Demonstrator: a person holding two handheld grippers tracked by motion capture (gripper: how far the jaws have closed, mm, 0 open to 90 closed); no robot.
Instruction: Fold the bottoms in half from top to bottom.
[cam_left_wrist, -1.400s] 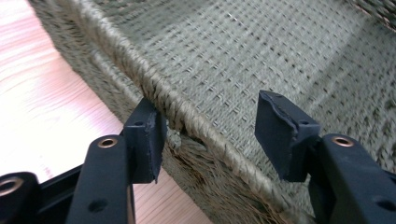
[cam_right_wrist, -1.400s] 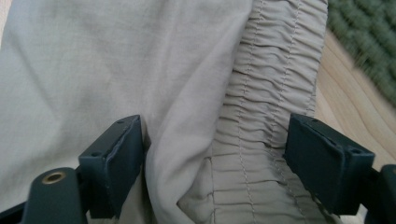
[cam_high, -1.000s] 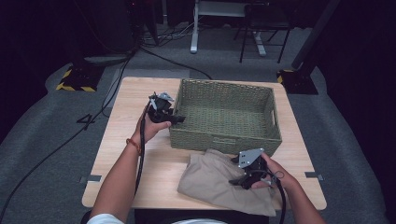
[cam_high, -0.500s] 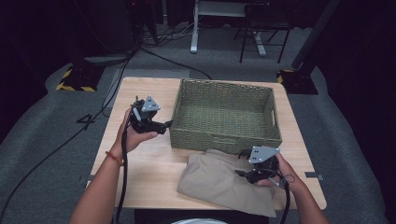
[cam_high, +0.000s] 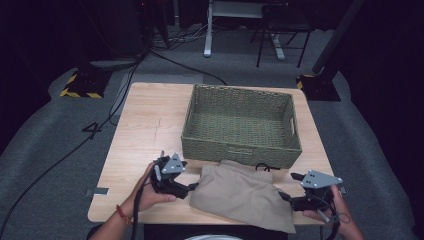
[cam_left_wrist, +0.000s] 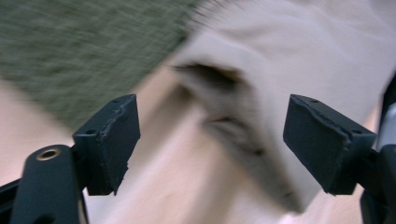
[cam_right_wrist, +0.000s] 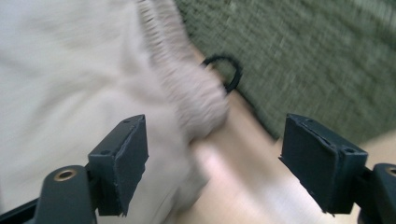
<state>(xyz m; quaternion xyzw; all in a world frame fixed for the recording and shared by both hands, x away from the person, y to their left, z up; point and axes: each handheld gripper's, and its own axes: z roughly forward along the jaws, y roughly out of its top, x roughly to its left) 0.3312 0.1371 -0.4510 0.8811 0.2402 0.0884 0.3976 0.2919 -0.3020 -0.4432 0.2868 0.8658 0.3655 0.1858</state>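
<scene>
Both hands have moved since the earlier frames: the left gripper (cam_high: 192, 187) has come from the basket's left wall down to the lower left of the frame, at the left edge of the beige cloth (cam_high: 242, 194), and its fingers have just been opening, with the corner of the cloth ahead of them but nothing pinched. Off the cloth now, the right gripper (cam_high: 282, 196) has slid to the lower right, just beside the cloth's right edge.

In the left gripper view the fingers (cam_left_wrist: 112, 140) stand wide apart, a folded corner of cloth (cam_left_wrist: 243, 116) lying on the table between and beyond them. In the right gripper view the fingers (cam_right_wrist: 123, 161) are likewise spread and empty, the cloth's ribbed hem (cam_right_wrist: 187, 93) ahead at centre and a black cord loop (cam_right_wrist: 231, 70) beside it.

Nearest in the high view, the cloth lies flat on the table (cam_high: 145, 130) along its lower edge, between the two grippers. Behind it, touching its far edge, stands the green woven basket (cam_high: 240, 150), at the frame's centre.
</scene>
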